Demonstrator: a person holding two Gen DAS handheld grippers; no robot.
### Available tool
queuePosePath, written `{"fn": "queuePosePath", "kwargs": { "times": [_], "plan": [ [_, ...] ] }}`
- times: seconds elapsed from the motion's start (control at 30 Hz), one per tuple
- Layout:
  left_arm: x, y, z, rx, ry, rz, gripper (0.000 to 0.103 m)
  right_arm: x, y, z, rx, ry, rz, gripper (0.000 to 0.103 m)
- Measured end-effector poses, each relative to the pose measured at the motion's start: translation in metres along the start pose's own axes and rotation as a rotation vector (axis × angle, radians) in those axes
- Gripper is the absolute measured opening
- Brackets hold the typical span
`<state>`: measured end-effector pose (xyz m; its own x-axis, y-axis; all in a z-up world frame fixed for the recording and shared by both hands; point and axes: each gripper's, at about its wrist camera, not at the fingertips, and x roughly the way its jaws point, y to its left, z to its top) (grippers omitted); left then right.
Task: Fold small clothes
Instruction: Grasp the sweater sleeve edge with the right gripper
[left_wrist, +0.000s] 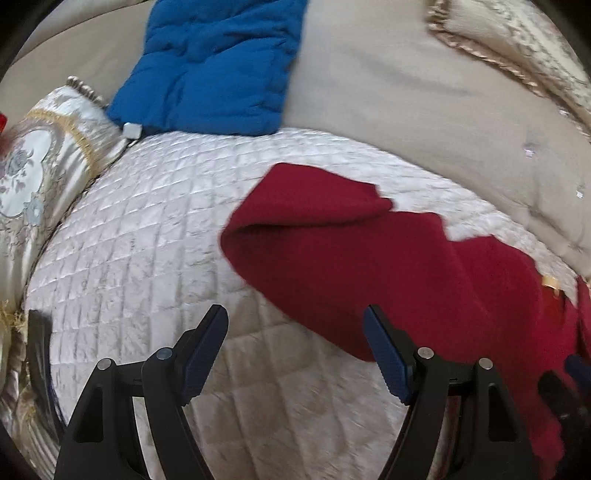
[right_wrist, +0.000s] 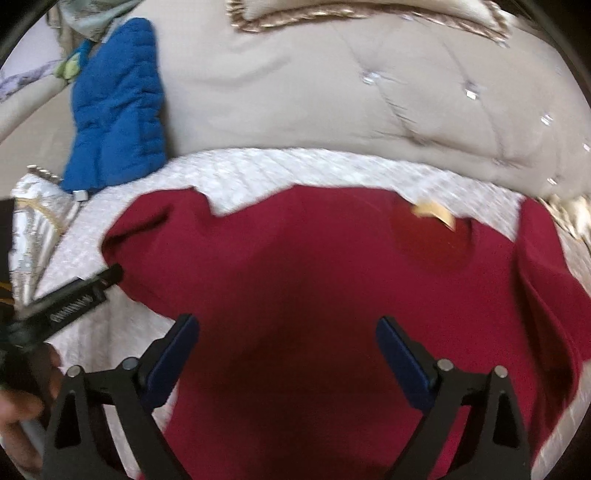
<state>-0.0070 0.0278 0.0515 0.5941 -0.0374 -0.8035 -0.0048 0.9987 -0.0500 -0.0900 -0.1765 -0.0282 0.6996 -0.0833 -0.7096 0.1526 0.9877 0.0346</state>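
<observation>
On the white quilted bedspread (left_wrist: 147, 229) a red garment (right_wrist: 295, 295), maybe a T-shirt, lies flat; above it both the left gripper (left_wrist: 295, 332) and the right gripper (right_wrist: 288, 343) stand spread, pinching nothing.

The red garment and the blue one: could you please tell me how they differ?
The red garment is smooth and lies on the white quilt; the blue garment is puffy, quilted and rests on the beige cover. Red lies near the grippers, blue farther off. Neither is held.
</observation>
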Motion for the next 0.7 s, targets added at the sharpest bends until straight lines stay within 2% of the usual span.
{"fn": "queuePosePath", "kwargs": {
  "times": [0.2,0.23,0.3,0.53,0.7],
  "plan": [
    [0.019,0.013,0.003,-0.039,0.051,0.036,0.052,0.021,0.035,0.041,-0.027,0.025,0.22,0.082],
    [0.023,0.014,0.002,-0.042,0.06,0.04,0.052,0.025,0.04,0.047,-0.017,0.035,0.264,0.075],
    [0.026,0.016,0.001,-0.043,0.071,0.055,0.052,0.041,0.051,0.059,0.009,0.058,0.348,0.069],
    [0.038,0.029,-0.002,-0.109,0.106,0.066,0.052,0.106,0.079,0.082,0.097,0.153,0.46,0.068],
    [0.04,0.028,-0.002,-0.112,0.103,0.075,0.052,0.151,0.086,0.092,0.182,0.19,0.48,0.069]
  ]
}}
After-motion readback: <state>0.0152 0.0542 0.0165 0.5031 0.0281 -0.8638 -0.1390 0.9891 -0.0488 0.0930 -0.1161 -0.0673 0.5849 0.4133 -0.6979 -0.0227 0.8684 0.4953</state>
